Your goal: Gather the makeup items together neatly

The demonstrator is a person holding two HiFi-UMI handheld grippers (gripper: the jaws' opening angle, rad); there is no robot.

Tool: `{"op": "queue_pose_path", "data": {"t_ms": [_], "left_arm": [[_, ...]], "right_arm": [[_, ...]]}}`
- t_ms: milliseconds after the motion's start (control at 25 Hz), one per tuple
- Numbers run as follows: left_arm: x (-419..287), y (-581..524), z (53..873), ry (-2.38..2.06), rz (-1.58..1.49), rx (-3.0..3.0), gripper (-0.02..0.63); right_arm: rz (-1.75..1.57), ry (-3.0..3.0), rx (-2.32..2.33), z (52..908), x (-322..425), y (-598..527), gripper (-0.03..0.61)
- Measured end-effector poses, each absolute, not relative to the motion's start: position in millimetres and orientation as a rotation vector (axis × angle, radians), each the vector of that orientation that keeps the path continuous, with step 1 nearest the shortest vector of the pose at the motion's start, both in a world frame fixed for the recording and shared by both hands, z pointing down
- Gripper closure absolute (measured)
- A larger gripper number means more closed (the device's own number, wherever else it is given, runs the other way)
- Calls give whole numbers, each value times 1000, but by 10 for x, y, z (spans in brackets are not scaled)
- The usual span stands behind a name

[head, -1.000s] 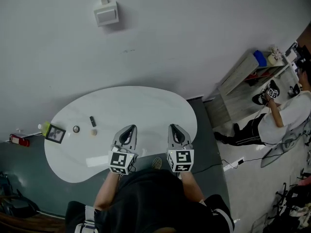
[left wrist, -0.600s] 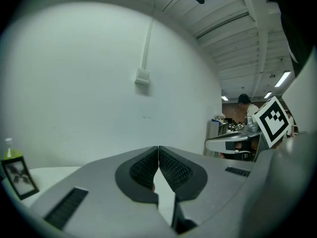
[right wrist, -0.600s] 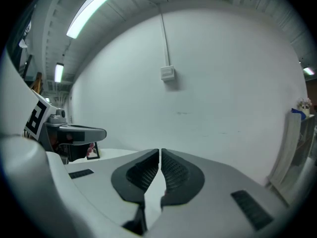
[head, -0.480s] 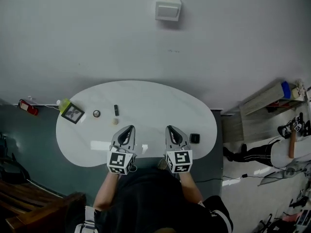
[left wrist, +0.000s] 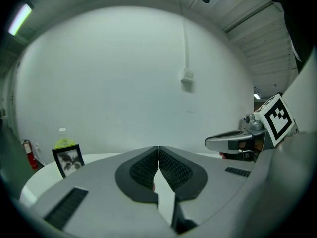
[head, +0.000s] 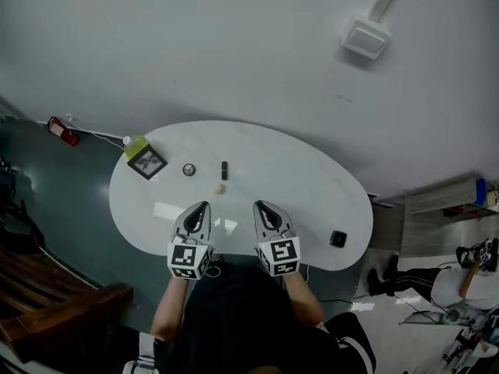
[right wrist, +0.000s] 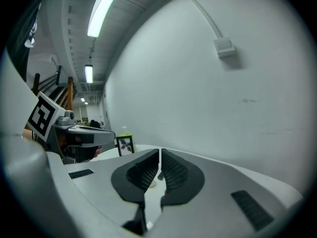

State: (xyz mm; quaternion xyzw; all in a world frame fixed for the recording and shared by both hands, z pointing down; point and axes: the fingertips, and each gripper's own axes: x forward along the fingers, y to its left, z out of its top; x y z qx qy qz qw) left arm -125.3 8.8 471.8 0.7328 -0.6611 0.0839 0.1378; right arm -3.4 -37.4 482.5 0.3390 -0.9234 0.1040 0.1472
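Observation:
On the white table [head: 296,178] lie a small round pot [head: 189,169], a dark lipstick tube [head: 224,170] and a pale round piece [head: 221,188], close together left of the middle. A black square compact [head: 337,238] sits alone near the right end. My left gripper [head: 197,209] and right gripper [head: 261,207] hover side by side over the near edge, both shut and empty, a short way in front of the three small items. In the right gripper view the pale piece [right wrist: 153,183] peeks out below the right gripper [right wrist: 160,155]. The left gripper [left wrist: 158,150] holds nothing.
A framed picture [head: 146,163] and a green-capped bottle [head: 134,142] stand at the table's far left. The white wall carries a switch box [head: 366,37]. A red object [head: 62,131] lies on the dark floor at left, with wooden furniture [head: 47,318] at lower left.
Both grippers have swung left along the near edge, still shut. The view turned with them: the small items now sit nearer the middle and the black compact has come into sight at right.

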Motion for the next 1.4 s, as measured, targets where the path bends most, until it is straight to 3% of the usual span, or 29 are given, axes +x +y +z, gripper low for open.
{"op": "queue_pose_path", "data": {"t_ms": [520, 1000, 1280, 1320, 1400], "left_arm": [[-1911, 215, 5547, -1860, 305, 1938, 594], [-2092, 225, 6327, -1771, 313, 1851, 594], [-2206, 234, 6416, -1772, 309, 1822, 594], [-2231, 237, 6408, -1777, 310, 1815, 594], [-2268, 253, 6420, -1784, 310, 1807, 594]], "right_arm": [[351, -2572, 763, 5649, -972, -504, 538], [431, -2450, 734, 6618, -1125, -547, 538], [414, -2476, 714, 6741, -1343, -608, 535], [411, -2473, 697, 6770, -1387, -613, 520], [421, -2460, 657, 6858, -1477, -621, 398]]}}
